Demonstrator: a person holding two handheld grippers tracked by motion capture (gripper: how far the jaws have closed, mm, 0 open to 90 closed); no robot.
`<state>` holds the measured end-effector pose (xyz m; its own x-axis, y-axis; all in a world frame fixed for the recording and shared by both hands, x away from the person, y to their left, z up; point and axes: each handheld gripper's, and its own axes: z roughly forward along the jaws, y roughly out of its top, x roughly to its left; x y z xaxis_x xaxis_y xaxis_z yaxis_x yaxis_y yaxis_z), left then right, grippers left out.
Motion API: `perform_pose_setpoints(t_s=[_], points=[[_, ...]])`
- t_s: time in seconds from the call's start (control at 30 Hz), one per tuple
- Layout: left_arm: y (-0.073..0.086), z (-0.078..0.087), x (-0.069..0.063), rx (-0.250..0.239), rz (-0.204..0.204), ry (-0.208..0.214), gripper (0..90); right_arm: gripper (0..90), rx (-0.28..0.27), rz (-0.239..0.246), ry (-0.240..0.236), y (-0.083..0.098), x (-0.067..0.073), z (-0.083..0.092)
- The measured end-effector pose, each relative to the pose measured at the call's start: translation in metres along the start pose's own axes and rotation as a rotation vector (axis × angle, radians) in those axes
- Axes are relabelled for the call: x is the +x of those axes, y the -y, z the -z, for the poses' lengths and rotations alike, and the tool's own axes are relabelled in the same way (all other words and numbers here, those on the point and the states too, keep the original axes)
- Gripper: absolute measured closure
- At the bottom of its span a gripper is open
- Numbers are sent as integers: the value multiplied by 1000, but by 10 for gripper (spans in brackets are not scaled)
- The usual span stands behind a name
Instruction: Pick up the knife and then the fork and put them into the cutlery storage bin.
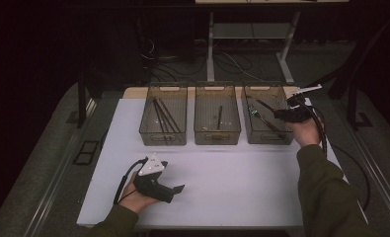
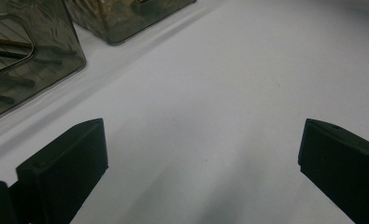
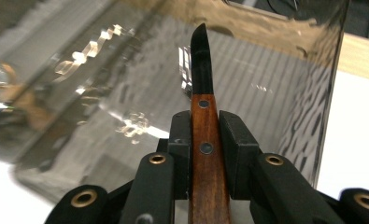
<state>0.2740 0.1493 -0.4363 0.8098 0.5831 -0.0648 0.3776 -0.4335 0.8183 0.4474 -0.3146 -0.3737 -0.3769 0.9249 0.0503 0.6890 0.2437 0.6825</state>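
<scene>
Across the table: a white sheet (image 1: 232,182) is covering the tabletop, with a strip of bare wood (image 1: 133,92) showing along the far edge.
Far end of the sheet: three smoky see-through bins are sitting side by side in a row, the left bin (image 1: 163,114), the middle bin (image 1: 217,114) and the right bin (image 1: 266,114).
Bin contents: dark sticks are lying in the left bin, one dark stick in the middle bin, and a few utensils in the right bin, too small to name.
Right gripper (image 1: 292,114): it is hovering at the right bin's right wall, its jaws clenching a wooden-handled knife (image 3: 205,135).
Knife: its riveted brown handle is sitting between the pads, and its dark blade is pointing up and forward against the ribbed bin wall.
Left gripper (image 1: 177,189): it is resting low on the near left part of the sheet, jaws spread wide with nothing between them.
Room: it is lying dark around the table, with cables (image 1: 232,64) trailing over the grey floor (image 1: 44,148) and the white legs of another table (image 1: 211,44) standing behind.
</scene>
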Motion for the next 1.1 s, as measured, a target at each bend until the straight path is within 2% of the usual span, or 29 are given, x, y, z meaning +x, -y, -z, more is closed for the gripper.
perform_pose_setpoints(t_s=[0.17,0.23,0.33,0.57,0.8,1.03,1.1], points=[[0,1,0,-5,6,-1,1,754,43,-15,5,0,-5,-16],[0,1,0,-8,9,-1,1,754,65,-18,28,2,-5,-21],[0,0,0,-8,7,0,1,753,86,-27,32,4,-5,-27],[0,0,-1,-14,15,-1,1,747,91,-15,37,4,-3,-32],[0,0,-1,-14,13,1,1,618,59,-21,43,4,-5,-27],[0,-1,-1,-10,11,2,1,484,19,-27,16,6,-6,-19],[0,-1,-1,-8,12,2,1,445,7,-25,-9,7,-5,-16]])
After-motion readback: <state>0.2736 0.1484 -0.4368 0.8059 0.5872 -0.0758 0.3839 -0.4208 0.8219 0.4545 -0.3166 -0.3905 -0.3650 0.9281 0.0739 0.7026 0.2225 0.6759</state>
